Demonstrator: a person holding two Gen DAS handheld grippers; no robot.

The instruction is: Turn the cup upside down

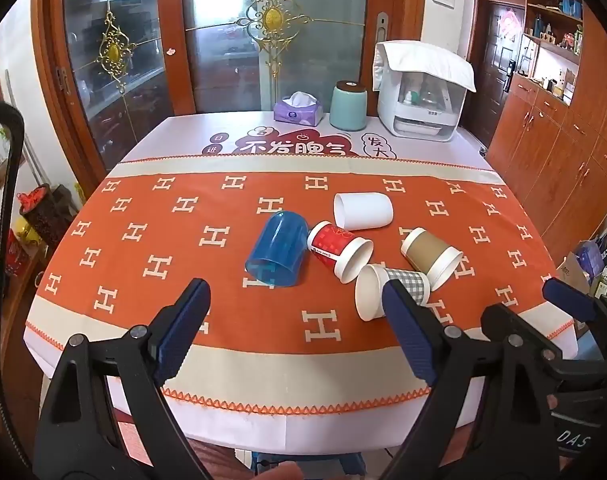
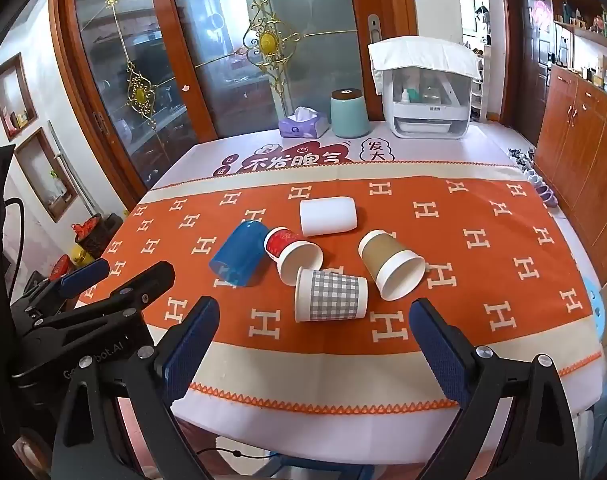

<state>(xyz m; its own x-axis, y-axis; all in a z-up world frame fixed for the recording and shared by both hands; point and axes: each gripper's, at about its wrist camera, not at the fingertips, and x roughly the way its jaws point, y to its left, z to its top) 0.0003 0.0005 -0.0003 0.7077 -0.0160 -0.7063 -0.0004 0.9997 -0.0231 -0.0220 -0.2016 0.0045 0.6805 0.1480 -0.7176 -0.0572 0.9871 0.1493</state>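
Left gripper (image 1: 295, 324): jaws spread wide, empty, poised above the near edge of the table — apparently lined up on the cluster ahead.
Right gripper (image 2: 315, 344): jaws likewise apart, nothing held, hovering just beside its partner.
Checked cup (image 2: 330, 294): nearest of five, on its side on the orange cloth (image 2: 483, 280), mouth to the left; probably the easiest first grab.
Red cup (image 2: 291, 254): toppled, rim touching the checked cup.
Brown cup (image 2: 389, 264): on its side, mouth toward the cameras, just right of the checked cup.
Blue cup (image 1: 277, 250): translucent, lying beside the red one — crowded neighbours likely to roll if nudged.
White cup (image 2: 328, 215): farthest, also sideways; none yet turned mouth-down.
Far edge: tissue box (image 1: 298, 109), teal canister (image 1: 347, 106), white appliance (image 1: 421, 96), well apart from the cups.
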